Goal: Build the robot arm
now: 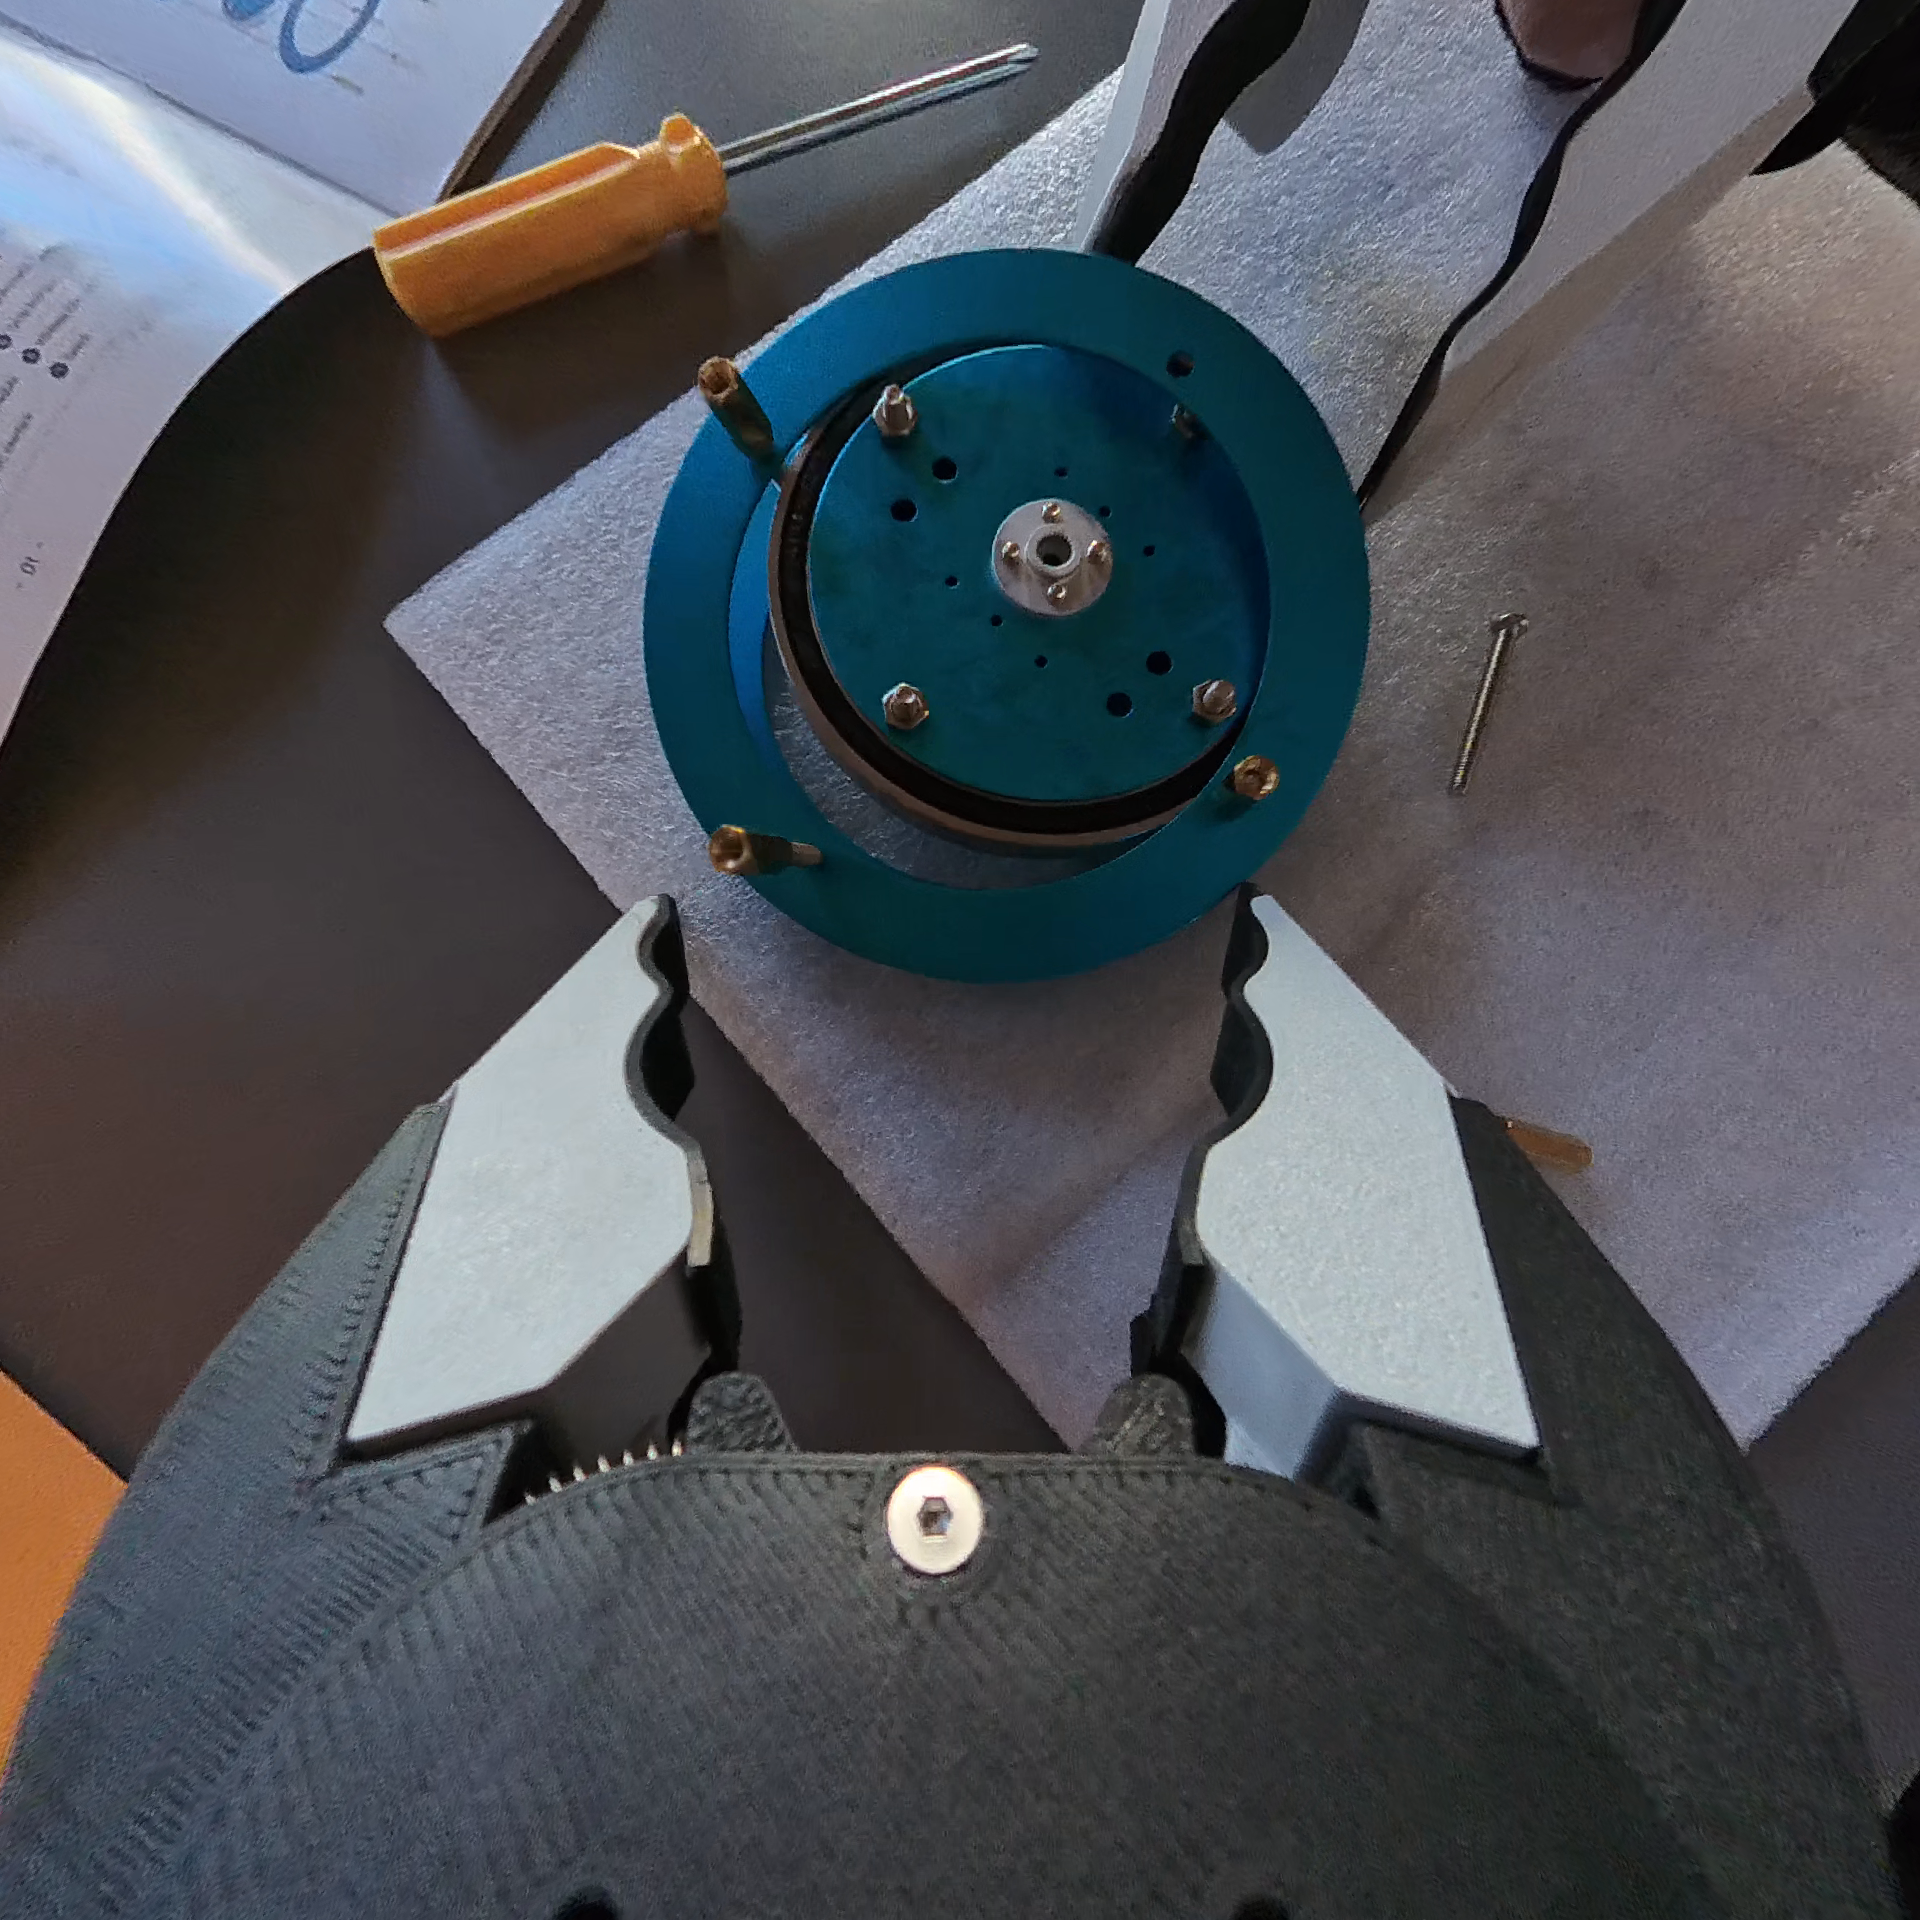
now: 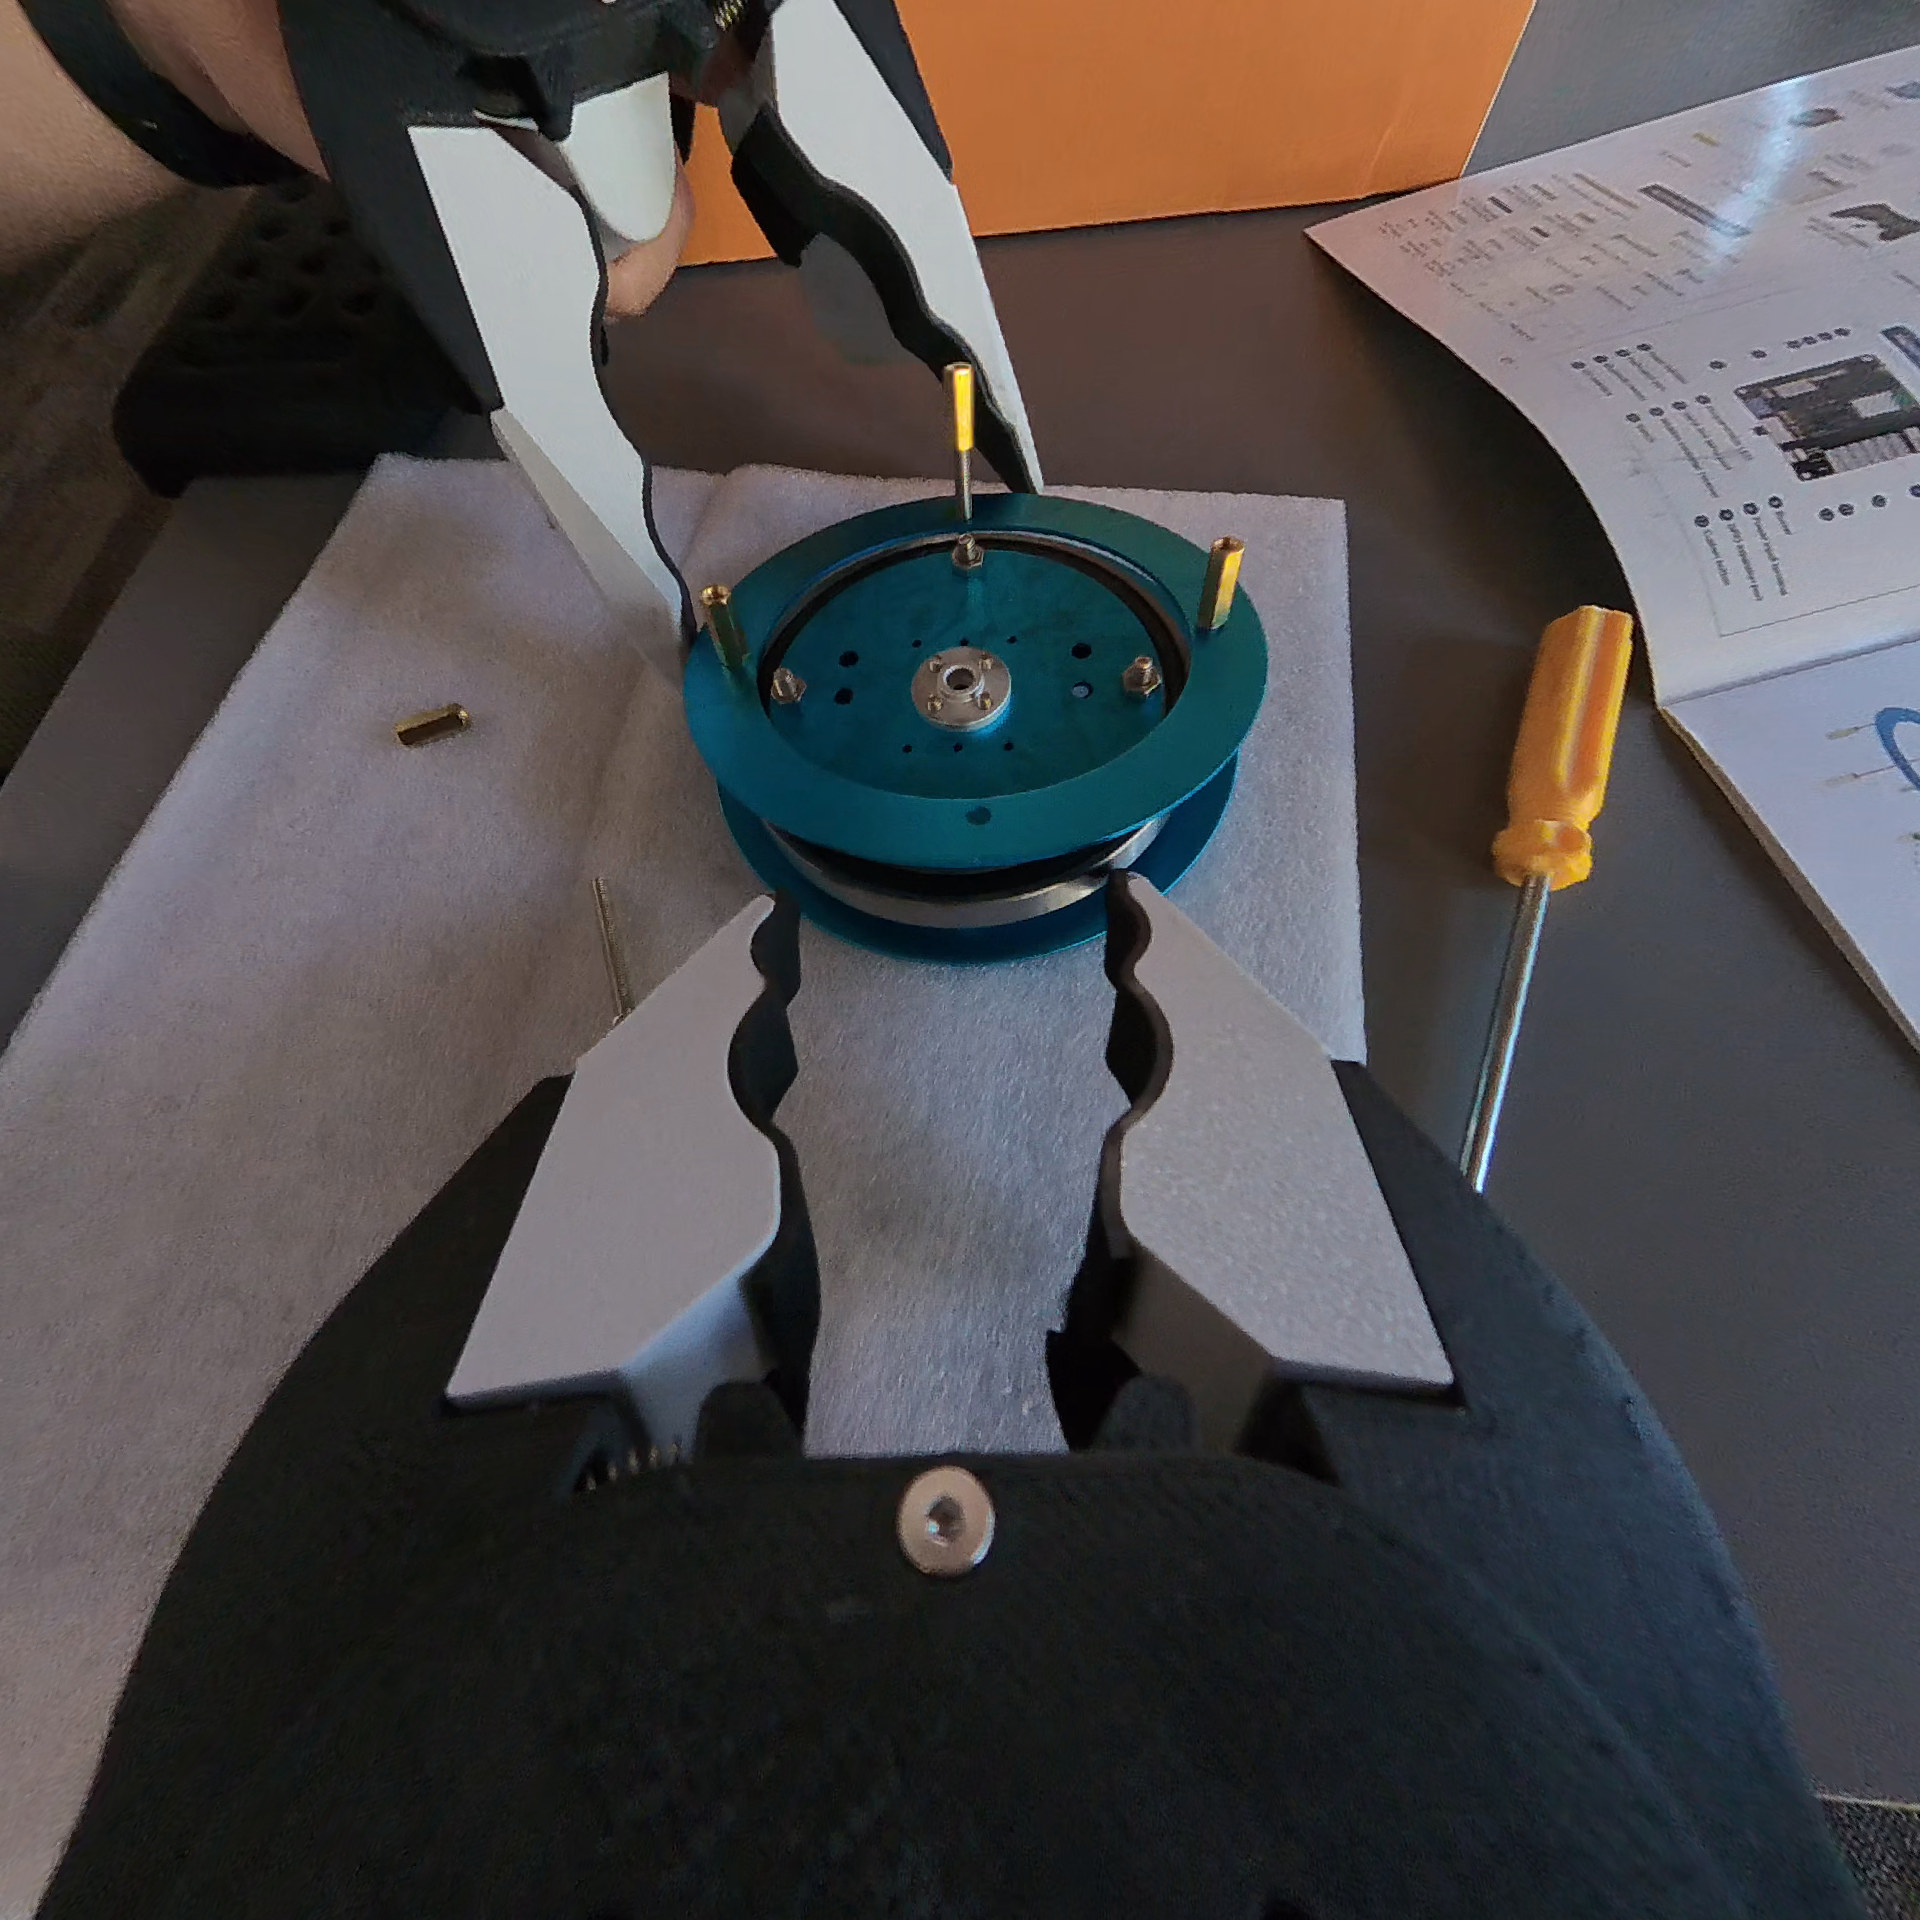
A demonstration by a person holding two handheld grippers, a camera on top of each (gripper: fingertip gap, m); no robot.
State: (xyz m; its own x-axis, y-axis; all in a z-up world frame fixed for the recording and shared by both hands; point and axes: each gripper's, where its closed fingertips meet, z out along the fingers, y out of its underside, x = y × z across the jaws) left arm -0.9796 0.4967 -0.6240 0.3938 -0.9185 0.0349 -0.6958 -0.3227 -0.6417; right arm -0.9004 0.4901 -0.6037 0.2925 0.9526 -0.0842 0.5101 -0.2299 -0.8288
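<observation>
A blue ring-and-disc assembly (image 1: 997, 914) (image 2: 894, 790) with a black-and-silver bearing lies on a white foam sheet (image 1: 1039, 1122) (image 2: 312, 935). Three brass standoffs stand in its top ring. The one nearest my left gripper (image 1: 743, 847) (image 2: 958, 410) is tilted on its thin thread. My left gripper (image 1: 956, 920) (image 2: 857, 556) is open and empty, its tips at the ring's edge. My right gripper (image 2: 951, 909) (image 1: 1242, 364) is open on the opposite side. Its tips straddle the lower plate and bearing. I cannot tell whether they touch.
A loose brass standoff (image 1: 1548, 1143) (image 2: 431, 724) and a long screw (image 1: 1486, 701) (image 2: 613, 945) lie on the foam. A yellow screwdriver (image 1: 551, 249) (image 2: 1558, 748) and an open booklet (image 1: 104, 312) (image 2: 1714, 364) lie on the dark table. An orange box (image 2: 1195, 104) stands behind. It is some 4 cm from my right tips to the long screw (image 2: 613, 945). It turns up in the left wrist view (image 1: 1481, 709) as well.
</observation>
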